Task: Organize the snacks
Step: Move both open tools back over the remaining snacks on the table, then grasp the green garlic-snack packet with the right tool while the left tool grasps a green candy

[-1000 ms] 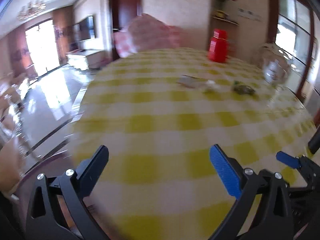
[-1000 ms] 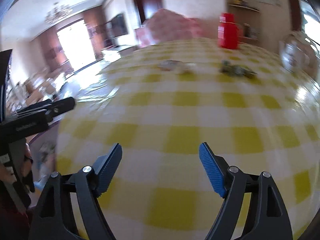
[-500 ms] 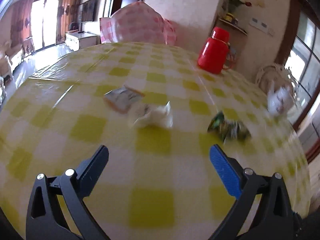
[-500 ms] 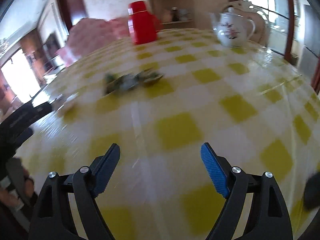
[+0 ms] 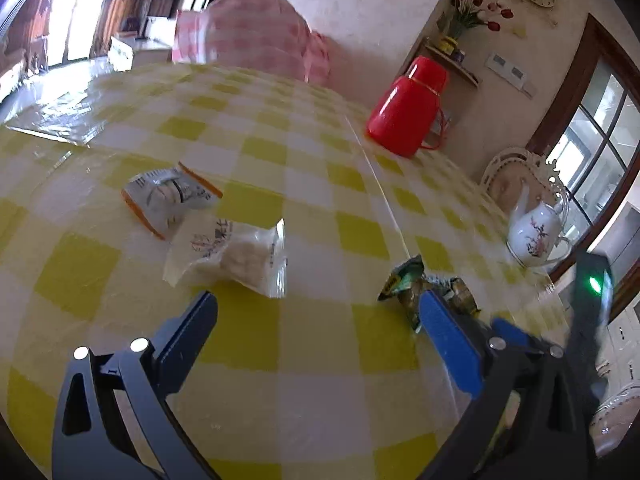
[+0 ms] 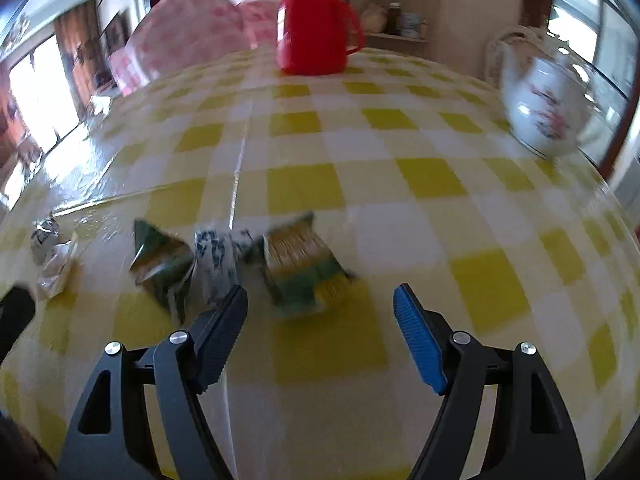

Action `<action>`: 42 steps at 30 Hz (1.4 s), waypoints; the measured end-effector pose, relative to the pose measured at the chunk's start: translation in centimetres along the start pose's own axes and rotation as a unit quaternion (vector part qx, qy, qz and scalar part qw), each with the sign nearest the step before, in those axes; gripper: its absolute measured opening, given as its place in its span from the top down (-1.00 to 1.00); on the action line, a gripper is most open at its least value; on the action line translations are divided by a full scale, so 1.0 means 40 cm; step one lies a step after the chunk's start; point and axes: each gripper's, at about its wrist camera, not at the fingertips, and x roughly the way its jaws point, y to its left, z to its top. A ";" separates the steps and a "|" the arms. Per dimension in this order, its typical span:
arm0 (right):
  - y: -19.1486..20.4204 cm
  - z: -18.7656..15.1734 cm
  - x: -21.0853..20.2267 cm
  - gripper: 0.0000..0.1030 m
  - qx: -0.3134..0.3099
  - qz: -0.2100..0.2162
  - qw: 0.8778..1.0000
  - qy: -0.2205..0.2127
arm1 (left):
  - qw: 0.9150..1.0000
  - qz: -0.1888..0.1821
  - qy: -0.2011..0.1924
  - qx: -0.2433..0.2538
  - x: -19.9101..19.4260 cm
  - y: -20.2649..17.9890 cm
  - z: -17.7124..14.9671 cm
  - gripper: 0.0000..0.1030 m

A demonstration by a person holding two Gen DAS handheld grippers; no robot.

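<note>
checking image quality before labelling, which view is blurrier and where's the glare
Right wrist view is blurrier: the green snack packets and teapot smear. Left wrist view is sharper on the clear snack bag; window glare washes the tablecloth at far left.

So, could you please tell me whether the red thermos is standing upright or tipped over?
Upright: the red thermos stands on its base on the checked tablecloth, cap on top.

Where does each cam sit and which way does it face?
Left wrist: on the left gripper, angled down at the clear-wrapped snack packet; own open jaws show, right gripper beside.
Right wrist: on the right gripper, facing the green snack packets; open jaws just narrowing, empty.
Shared: red thermos jug, white floral teapot.
</note>
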 end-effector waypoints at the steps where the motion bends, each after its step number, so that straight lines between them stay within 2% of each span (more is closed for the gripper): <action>1: 0.010 0.014 0.018 -0.42 -0.012 -0.002 1.000 0.009 | 1.000 -0.004 0.005 0.003 0.002 -0.004 -0.002 -0.96; 3: 0.019 0.031 0.033 -0.40 -0.020 0.002 1.000 0.010 | 1.000 -0.007 0.010 0.016 0.003 -0.017 -0.005 -0.96; 6: 0.020 0.022 0.020 0.03 -0.023 0.016 1.000 0.003 | 0.998 -0.016 0.027 0.045 0.013 -0.042 -0.016 -0.96; 8: 0.020 0.001 -0.004 0.14 -0.023 0.010 1.000 -0.001 | 0.996 -0.024 0.040 0.071 0.020 -0.063 -0.024 -0.96; 9: 0.016 -0.018 -0.028 0.27 -0.018 0.013 1.000 -0.006 | 0.995 -0.026 0.043 0.083 0.023 -0.070 -0.027 -0.96; 14: -0.014 -0.137 -0.188 0.27 0.020 0.020 0.999 -0.040 | 0.987 -0.028 0.073 0.141 0.056 -0.098 -0.027 -0.96; 17: -0.025 -0.207 -0.263 0.26 0.048 0.040 0.997 -0.053 | 0.982 -0.012 0.081 0.170 0.080 -0.102 -0.016 -0.96; 21: -0.010 -0.265 -0.296 0.26 0.070 0.077 0.993 -0.048 | 0.973 -0.011 0.095 0.212 0.127 -0.139 -0.003 -0.96; 23: 0.013 -0.272 -0.297 0.26 0.061 0.090 0.993 -0.045 | 0.965 -0.010 0.104 0.242 0.159 -0.169 0.003 -0.96; 25: 0.027 -0.272 -0.299 0.26 0.053 0.094 0.993 -0.045 | 0.960 -0.006 0.108 0.256 0.185 -0.185 0.010 -0.96; 26: 0.029 -0.271 -0.299 0.26 0.050 0.095 0.993 -0.045 | 0.958 -0.008 0.115 0.261 0.201 -0.191 0.013 -0.91; 27: 0.031 -0.270 -0.300 0.26 0.048 0.093 0.994 -0.044 | 0.956 -0.014 0.126 0.265 0.216 -0.194 0.013 -0.68; 28: 0.030 -0.270 -0.300 0.26 0.048 0.090 0.994 -0.045 | 0.953 -0.018 0.136 0.269 0.226 -0.196 0.011 -0.52; 29: 0.029 -0.270 -0.300 0.26 0.046 0.087 0.994 -0.046 | 0.952 -0.016 0.132 0.274 0.226 -0.199 0.012 -0.25; 30: 0.027 -0.270 -0.302 0.26 0.044 0.080 0.995 -0.048 | 0.951 -0.024 0.129 0.282 0.221 -0.202 0.009 0.24; 33: 0.018 -0.271 -0.303 0.26 0.046 0.073 0.995 -0.049 | 0.947 -0.032 0.130 0.293 0.209 -0.207 -0.004 0.35; 39: 0.000 -0.272 -0.299 0.26 0.054 0.069 0.995 -0.046 | 0.941 -0.036 0.133 0.309 0.172 -0.225 -0.034 0.36; 42: -0.018 -0.273 -0.291 0.26 0.063 0.068 0.995 -0.041 | 0.941 -0.041 0.125 0.311 0.140 -0.237 -0.047 0.36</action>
